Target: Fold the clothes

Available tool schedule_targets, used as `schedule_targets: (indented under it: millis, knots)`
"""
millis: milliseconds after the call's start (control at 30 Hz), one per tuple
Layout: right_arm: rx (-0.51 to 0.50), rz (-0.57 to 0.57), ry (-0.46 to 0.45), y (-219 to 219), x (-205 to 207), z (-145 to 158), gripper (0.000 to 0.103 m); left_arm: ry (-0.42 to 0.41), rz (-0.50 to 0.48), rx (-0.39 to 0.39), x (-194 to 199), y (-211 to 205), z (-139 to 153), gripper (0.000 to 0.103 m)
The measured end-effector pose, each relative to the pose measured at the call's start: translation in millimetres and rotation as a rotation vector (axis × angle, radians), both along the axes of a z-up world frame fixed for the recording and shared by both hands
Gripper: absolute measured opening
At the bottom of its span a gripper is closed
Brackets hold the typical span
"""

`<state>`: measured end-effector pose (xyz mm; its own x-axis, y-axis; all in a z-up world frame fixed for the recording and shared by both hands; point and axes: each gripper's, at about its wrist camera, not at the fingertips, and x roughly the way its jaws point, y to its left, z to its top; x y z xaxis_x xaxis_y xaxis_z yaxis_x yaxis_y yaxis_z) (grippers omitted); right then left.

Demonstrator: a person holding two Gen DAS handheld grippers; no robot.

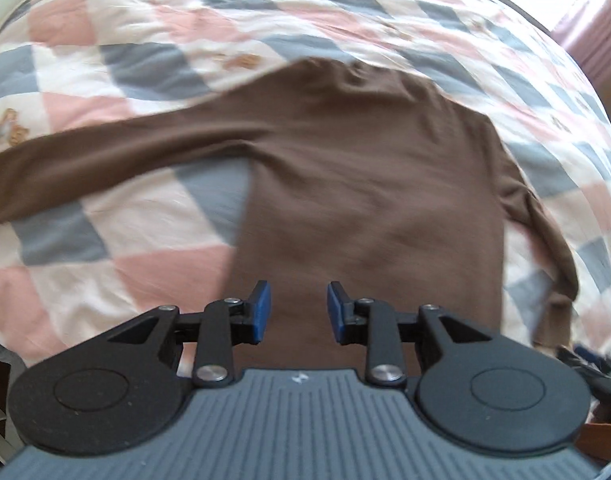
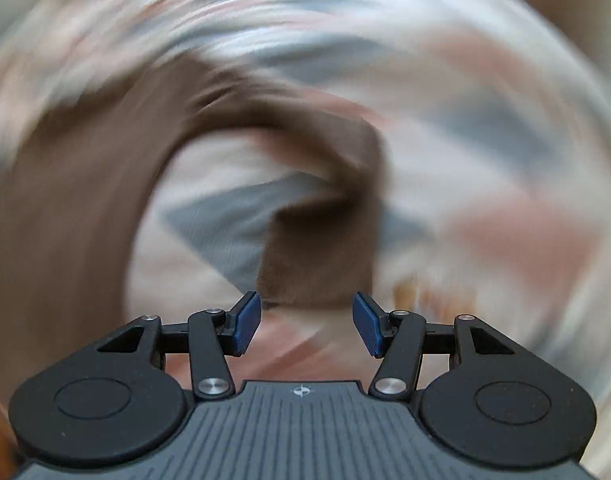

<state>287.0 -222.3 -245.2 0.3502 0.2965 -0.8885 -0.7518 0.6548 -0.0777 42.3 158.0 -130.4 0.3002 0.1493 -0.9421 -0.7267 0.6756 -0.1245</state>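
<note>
Left claw (image 1: pixel 298 312) stood spread, pads empty, aimed steeply down above the lower body of the brown sweater (image 1: pixel 369 184). Right claw (image 2: pixel 307 324) was likewise spread and empty, over a sleeve end (image 2: pixel 317 260); its view was smeared. The sweater lay flat on the checked bedspread (image 1: pixel 105 80), one sleeve stretched sideways, apparently laid out for folding

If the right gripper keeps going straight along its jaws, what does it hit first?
Most likely the end of the brown sleeve, which lies just ahead of the right gripper and in line with the gap between its open, empty jaws. The checked quilt lies beneath it. The picture is badly blurred, so depth is uncertain.
</note>
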Motion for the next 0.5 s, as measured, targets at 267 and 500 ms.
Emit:
schedule_targets:
  millis: [267, 500]
  knots:
    - [-0.164, 0.347, -0.068, 23.3, -1.0, -45.9, 0.017, 0.057, 0.001, -0.014, 24.3, -46.4, -8.1, 0.027]
    - [0.47, -0.117, 0.26, -64.3, 130.9, 67.8, 0.0, 0.093, 0.027, -0.017, 37.6, -49.7, -12.7, 0.026]
